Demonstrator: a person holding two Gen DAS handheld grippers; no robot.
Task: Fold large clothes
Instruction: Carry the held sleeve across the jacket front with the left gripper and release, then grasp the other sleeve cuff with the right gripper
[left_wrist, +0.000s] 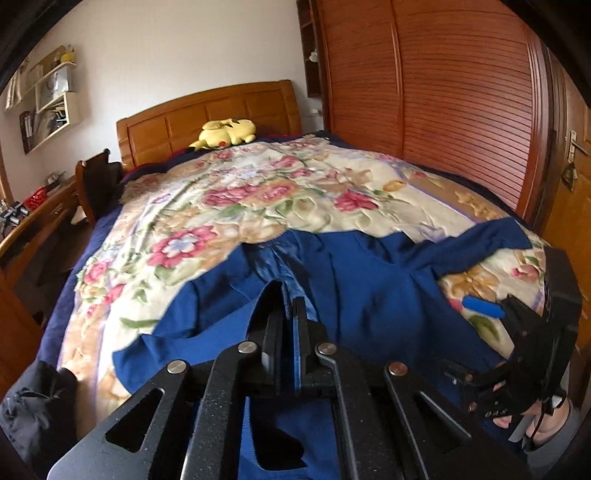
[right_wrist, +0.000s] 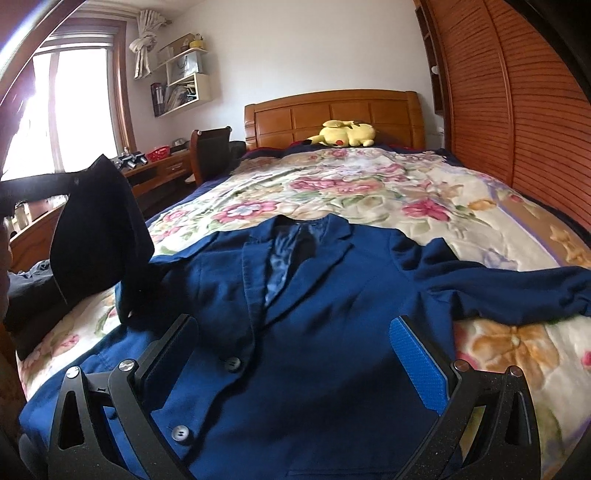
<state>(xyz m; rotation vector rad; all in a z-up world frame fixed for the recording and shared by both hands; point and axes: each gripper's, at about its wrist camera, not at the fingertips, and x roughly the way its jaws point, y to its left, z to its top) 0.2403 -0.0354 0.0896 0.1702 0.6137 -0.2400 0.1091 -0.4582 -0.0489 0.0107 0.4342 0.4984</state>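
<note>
A bedroom: the bed (right_wrist: 388, 192) under a floral blanket carries a blue blazer (right_wrist: 314, 314), face up. Soft, weighty cloth; best pinched at hems and shoulders. Left tongs (left_wrist: 290, 314) closed on its sleeve, lifted; right tongs (right_wrist: 299, 354) gape empty above.

Left claw (left_wrist: 290, 295) pinched closed on the blue jacket (left_wrist: 369, 280) — spread across a floral blanket (left_wrist: 229, 206).
</note>
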